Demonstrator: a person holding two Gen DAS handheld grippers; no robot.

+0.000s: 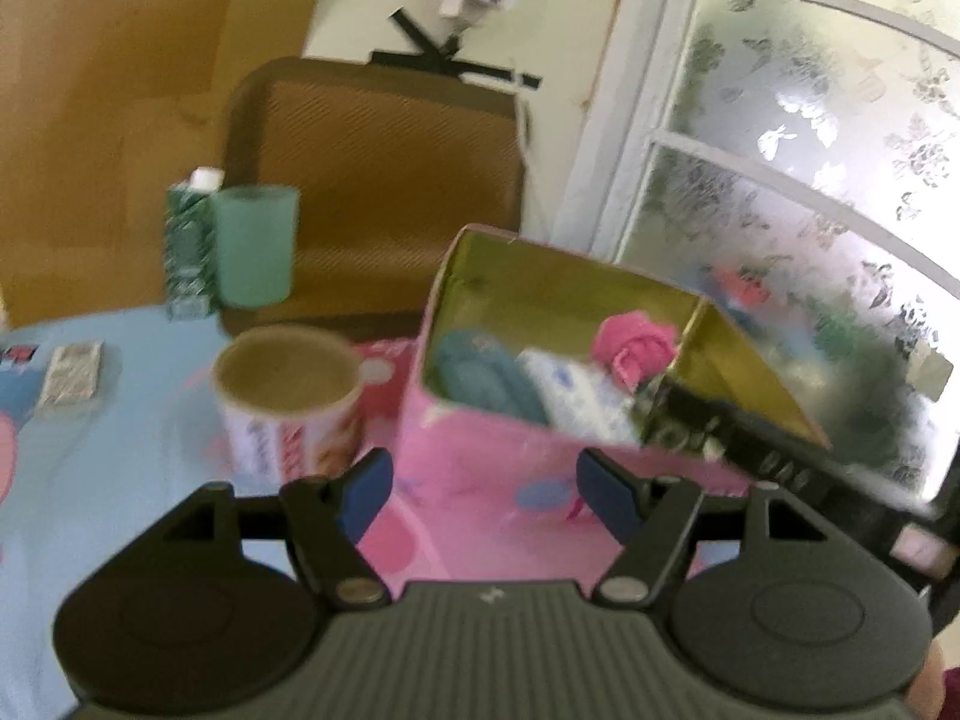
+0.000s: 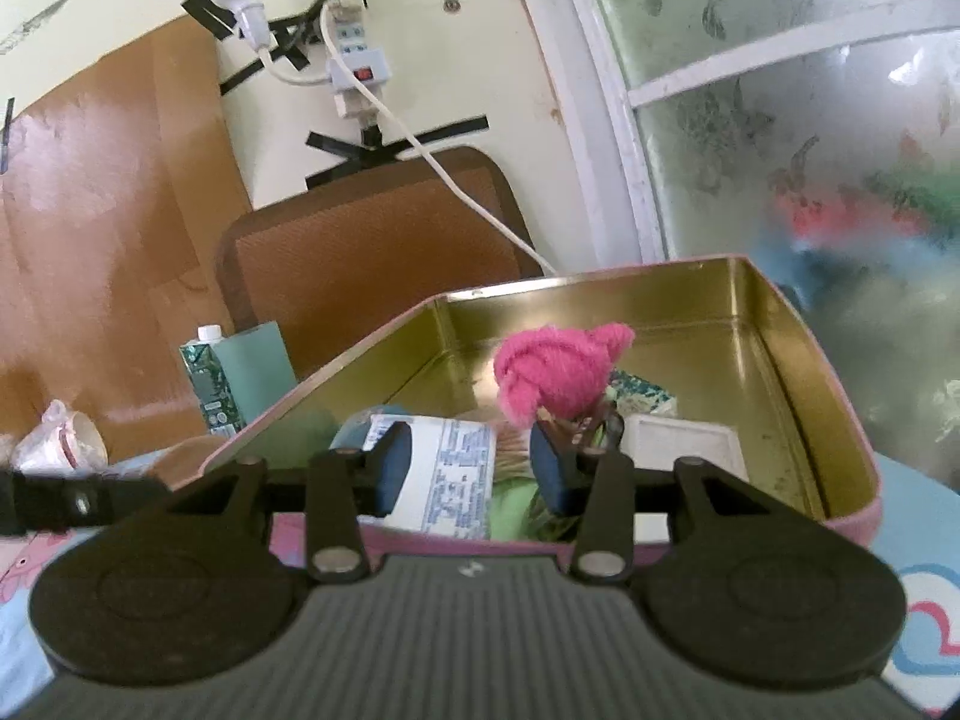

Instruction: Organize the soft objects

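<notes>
- The pink tin box [image 2: 840, 360] sits open on the worktop [image 1: 120, 450], gold inside.
- In it lie a pink yarn bundle [image 2: 558, 372], a teal yarn bundle [image 1: 480, 366] and a white printed packet [image 2: 444, 474].
- The left tool [image 1: 483, 489] hangs released before the tin's pink wall, nothing between its blue pads.
- The right tool [image 2: 474, 471] reaches over the tin's near rim, jaws parted, gripping nothing.
- A paper cup [image 1: 288, 396] stands left of the tin.

A brown chair [image 2: 372, 240] stands against the cream wall [image 2: 456, 48], beside a bright frosted, flower-patterned window [image 2: 810, 138]; a power strip [image 2: 360, 66] hangs taped above.
</notes>
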